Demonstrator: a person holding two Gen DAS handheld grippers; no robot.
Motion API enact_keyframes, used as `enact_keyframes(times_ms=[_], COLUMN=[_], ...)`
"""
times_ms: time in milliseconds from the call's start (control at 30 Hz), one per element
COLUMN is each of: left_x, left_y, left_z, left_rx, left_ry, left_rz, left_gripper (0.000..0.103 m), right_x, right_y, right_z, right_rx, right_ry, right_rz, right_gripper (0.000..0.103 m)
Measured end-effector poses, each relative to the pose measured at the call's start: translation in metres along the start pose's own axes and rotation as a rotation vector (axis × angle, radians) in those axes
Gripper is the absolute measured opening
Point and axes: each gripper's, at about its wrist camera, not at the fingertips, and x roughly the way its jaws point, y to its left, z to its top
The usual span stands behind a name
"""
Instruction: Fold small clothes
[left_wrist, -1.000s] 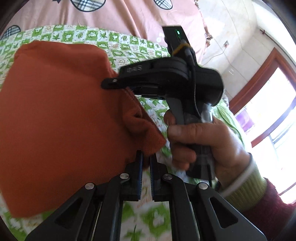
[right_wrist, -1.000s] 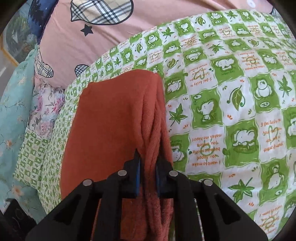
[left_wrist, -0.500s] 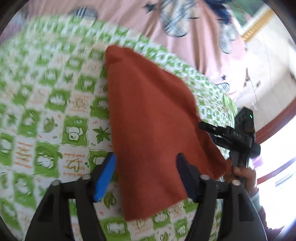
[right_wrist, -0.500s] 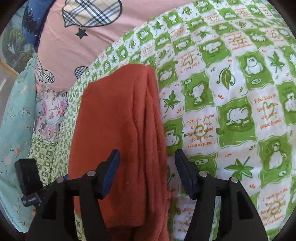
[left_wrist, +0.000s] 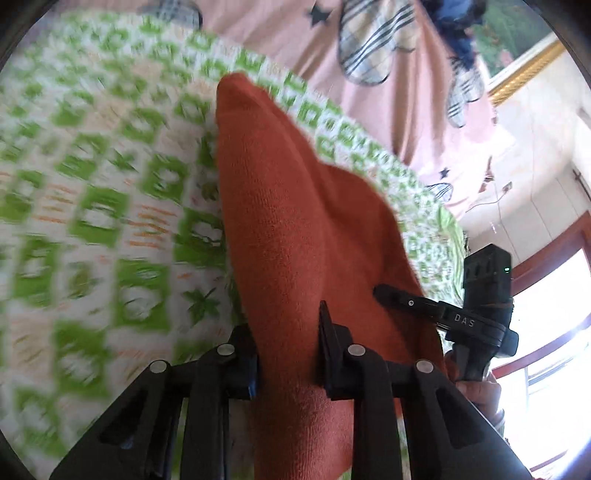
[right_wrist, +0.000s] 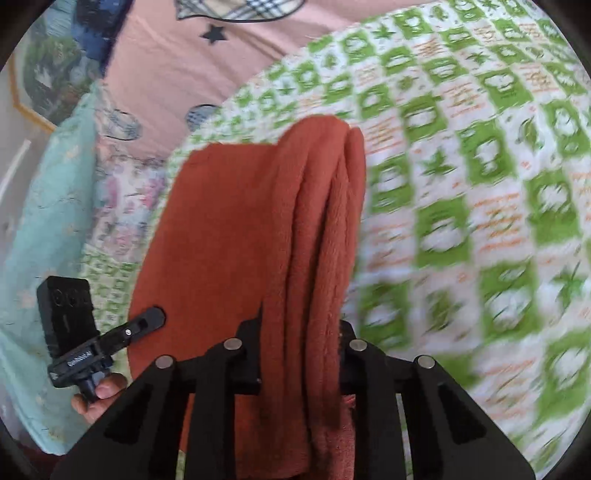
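Observation:
A rust-orange knitted garment (left_wrist: 288, 221) lies folded lengthways on the green-and-white patterned bed cover (left_wrist: 92, 221). In the left wrist view my left gripper (left_wrist: 288, 343) is closing, and the near end of the garment's left side fills the gap between its jaws. Its pads touch the cloth. In the right wrist view my right gripper (right_wrist: 301, 332) is also closing, on the layered right edge of the garment (right_wrist: 240, 221). Each gripper shows from the side in the other's view: the right gripper (left_wrist: 384, 293) and the left gripper (right_wrist: 155, 317), both at the garment's near end.
A pink sheet (left_wrist: 295, 44) with plaid patches lies beyond the bed cover (right_wrist: 480, 184). Teal flowered fabric (right_wrist: 48, 203) lies to the left. A bright window with a red-brown frame (left_wrist: 554, 350) is on the right. A hand (right_wrist: 99, 395) holds the left gripper's handle.
Both grippers let go of the garment, opened wide, and have now closed in on its near end again. The left gripper swung over to the garment's left side. The right one shifted slightly.

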Motion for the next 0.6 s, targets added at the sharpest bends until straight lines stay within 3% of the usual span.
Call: enact_keyframes(times_ms=[233, 367, 400, 500, 600], left_x=[-0.103, -0.113, -0.109, -0.111, -0.124], left_y=[0.021, 0.063, 0.075, 0.084, 0.079], left_z=[-0.042, -0.076, -0.084, -0.091, -0.090], left_rx=[0.060, 0.003, -0.029, -0.074, -0.062], left_ry=[-0.054, 0.000, 0.017, -0.016, -0.046], left_rz=[0.082, 0.176, 0.200, 0.187, 0.228], left_gripper=[0.024, 0.027, 0.030, 0.035, 0.038], right_x=[0.047, 0.069, 0.068, 0.057, 0.030], right_y=[0.052, 0.058, 0.056, 0.060, 0.066], right_z=[-0.056, -0.071, -0.072, -0.069, -0.058], right_rx=[-0.045, -0.053, -0.039, -0.047, -0.083], right_ry=[0.076, 0.091, 0.088, 0.076, -0.013], right_rz=[0.133, 0.077, 0.076, 0.007, -0.086], right_gripper=[0.024, 0.029, 0.035, 0.042, 0.046])
